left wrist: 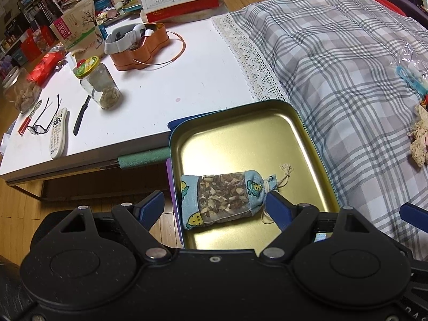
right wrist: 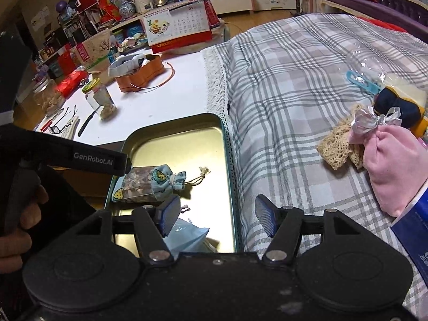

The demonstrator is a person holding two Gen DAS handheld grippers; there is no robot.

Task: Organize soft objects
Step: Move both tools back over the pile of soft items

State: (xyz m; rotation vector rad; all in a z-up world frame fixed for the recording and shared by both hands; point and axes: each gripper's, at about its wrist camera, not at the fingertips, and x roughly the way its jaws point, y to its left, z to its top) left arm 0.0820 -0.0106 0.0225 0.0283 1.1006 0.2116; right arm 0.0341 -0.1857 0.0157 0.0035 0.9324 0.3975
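The left gripper [left wrist: 214, 203] hangs over the near end of the gold-lined tin [left wrist: 267, 136], its jaws spread wide. The herb sachet [left wrist: 224, 200] lies flat on the tin floor right between them, one blue finger outside the tin wall, the other just beside the tied neck. Neither pad presses the cloth that I can see, so this reads as a bag set down, not one held.

Over to the right gripper [right wrist: 216, 216]: jaws about half open, nothing between the pads. Under its left finger lies a pale blue packet [right wrist: 187, 238], already in the tin, and the sachet sits just ahead of that finger. The other finger hovers over the plaid bedspread [right wrist: 281, 93].

So two soft items look to be in the tin. What's left? Ahead and off to the right of this gripper, well apart from it, a cream crochet piece [right wrist: 338, 151] rests on the bedspread, touching a pink pouch [right wrist: 390, 165] tied with silver ribbon, with a dark blue and yellow bundle [right wrist: 398, 109] behind them. My read: under halfway, and that pile is the next stop.
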